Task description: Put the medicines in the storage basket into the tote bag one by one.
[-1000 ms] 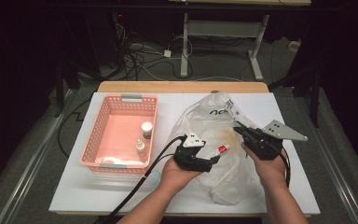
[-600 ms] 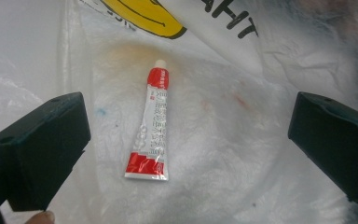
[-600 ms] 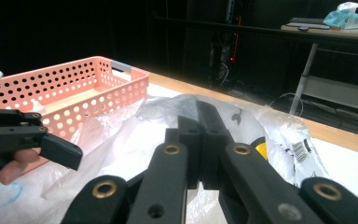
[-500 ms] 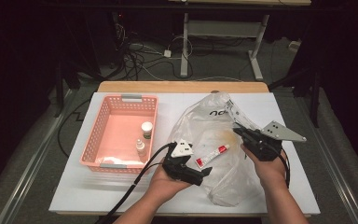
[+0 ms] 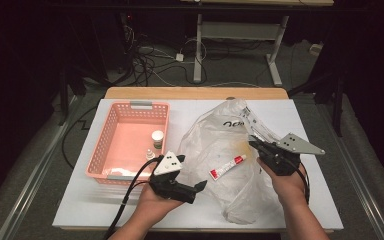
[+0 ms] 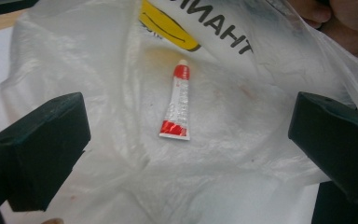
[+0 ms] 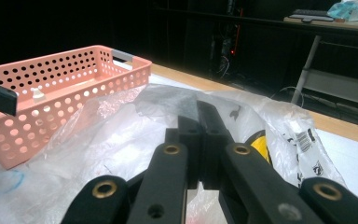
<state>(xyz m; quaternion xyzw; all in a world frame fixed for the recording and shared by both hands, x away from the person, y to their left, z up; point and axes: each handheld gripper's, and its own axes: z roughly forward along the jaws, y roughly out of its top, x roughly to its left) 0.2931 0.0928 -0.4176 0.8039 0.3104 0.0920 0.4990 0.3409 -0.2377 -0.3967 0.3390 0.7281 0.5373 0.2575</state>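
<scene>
— Under both grippers, what's the biggest thing?

— The white table (image 5: 105,205), and on it the clear plastic bag (image 5: 215,145), crumpled and spread out. It lies ahead of the left gripper's fingers and reaches right up under the right gripper's.

— And off to the side?

— The pink basket (image 5: 111,145), beyond the left gripper (image 5: 200,186) and to its left, well apart from the bag's middle. A small white-capped bottle (image 5: 157,138) and a smaller dropper bottle (image 5: 151,155) stand inside it.

— How do the left fingers stand?

— Spread wide with nothing between them. In the left gripper view the two black fingers (image 6: 42,149) frame the bag from either side.

— The right ones?

— The right gripper (image 5: 253,145) has its jaws pressed together on a fold of the bag's edge, pinching the plastic at the far right side.

— Where's the little tube?

— The red-and-white tube (image 6: 177,103) lies flat on the bag, ahead of the left fingers and midway between them, touching neither; it sits left of the right gripper's fingers, cap end pointing toward them.
</scene>
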